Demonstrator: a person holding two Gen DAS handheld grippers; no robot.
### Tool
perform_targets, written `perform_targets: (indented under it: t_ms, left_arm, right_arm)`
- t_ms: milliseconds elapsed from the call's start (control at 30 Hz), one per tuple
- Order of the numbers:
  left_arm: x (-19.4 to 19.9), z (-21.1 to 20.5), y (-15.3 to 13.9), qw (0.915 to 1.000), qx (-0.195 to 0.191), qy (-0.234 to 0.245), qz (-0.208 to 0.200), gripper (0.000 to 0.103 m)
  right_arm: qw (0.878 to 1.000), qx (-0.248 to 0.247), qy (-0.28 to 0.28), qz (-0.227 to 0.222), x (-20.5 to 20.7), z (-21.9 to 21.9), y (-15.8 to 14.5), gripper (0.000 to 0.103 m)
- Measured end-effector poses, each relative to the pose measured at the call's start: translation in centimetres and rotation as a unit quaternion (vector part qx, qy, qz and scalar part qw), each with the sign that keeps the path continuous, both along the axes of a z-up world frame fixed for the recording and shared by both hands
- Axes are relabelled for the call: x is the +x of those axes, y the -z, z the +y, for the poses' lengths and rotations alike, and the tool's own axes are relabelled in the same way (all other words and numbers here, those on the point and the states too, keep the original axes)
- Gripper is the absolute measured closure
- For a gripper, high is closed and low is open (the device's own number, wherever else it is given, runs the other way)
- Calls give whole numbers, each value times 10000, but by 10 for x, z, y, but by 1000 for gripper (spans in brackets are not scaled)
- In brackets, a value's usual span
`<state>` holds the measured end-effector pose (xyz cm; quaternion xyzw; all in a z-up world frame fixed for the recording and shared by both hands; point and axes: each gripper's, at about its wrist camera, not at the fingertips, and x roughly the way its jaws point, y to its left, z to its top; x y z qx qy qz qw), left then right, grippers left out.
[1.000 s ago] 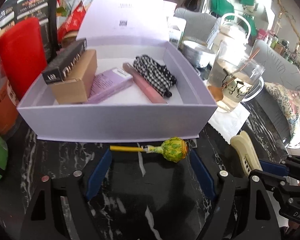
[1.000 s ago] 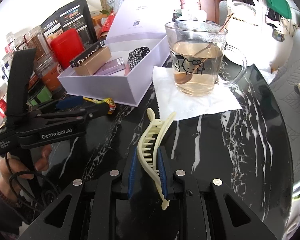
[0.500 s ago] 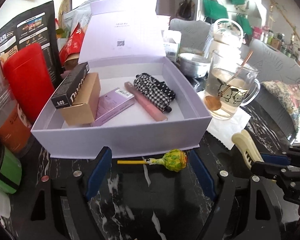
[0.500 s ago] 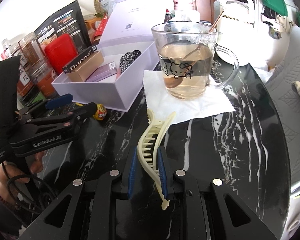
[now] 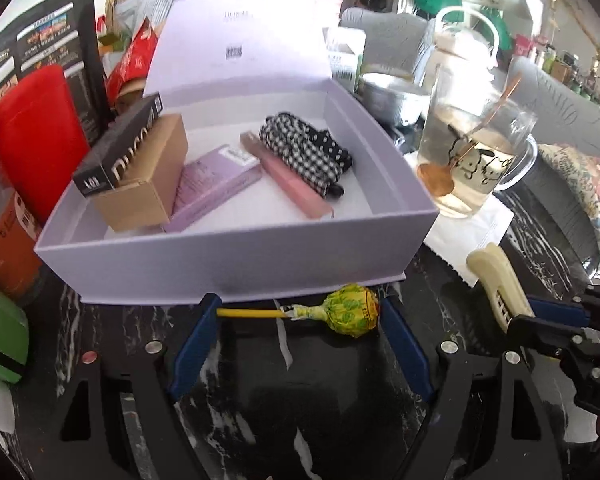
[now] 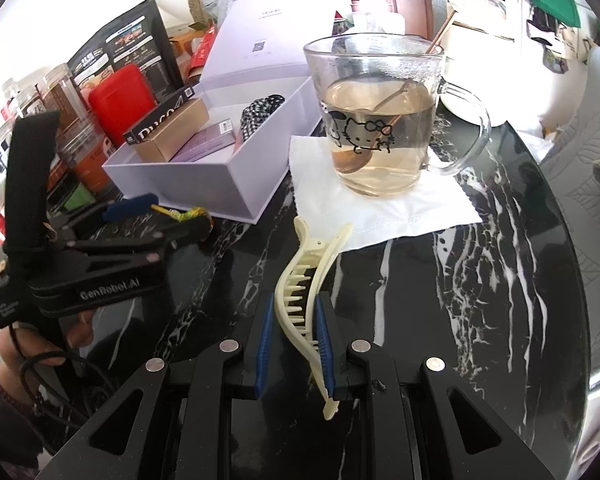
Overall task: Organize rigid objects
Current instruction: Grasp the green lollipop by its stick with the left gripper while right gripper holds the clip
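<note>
Glass mug (image 6: 380, 120) of pale liquid, spoon inside, stood on white napkin (image 6: 384, 216) on black marbled counter (image 6: 500, 280). Red container (image 5: 36, 136) and white kettle (image 6: 480, 40) stood behind.

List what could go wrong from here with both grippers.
1. The right gripper, shut on the hair clip, may knock the full glass mug on its way to the lilac box.
2. The lollipop lies lengthwise across the open left gripper; closing may pinch it awkwardly.

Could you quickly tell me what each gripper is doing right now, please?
Left gripper: open, lollipop between its fingers, not gripped.
Right gripper: shut on the cream hair clip.
</note>
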<state>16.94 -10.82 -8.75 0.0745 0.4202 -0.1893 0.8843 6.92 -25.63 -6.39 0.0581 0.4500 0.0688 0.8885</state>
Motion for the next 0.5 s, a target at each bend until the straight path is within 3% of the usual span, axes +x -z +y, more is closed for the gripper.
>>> perform_targets:
  t_ms: [500]
  left_arm:
    - [4,-6,4,9998,116,-143,74,22]
  right_arm:
    - [9999,22,124,29,-1,-11,1,83]
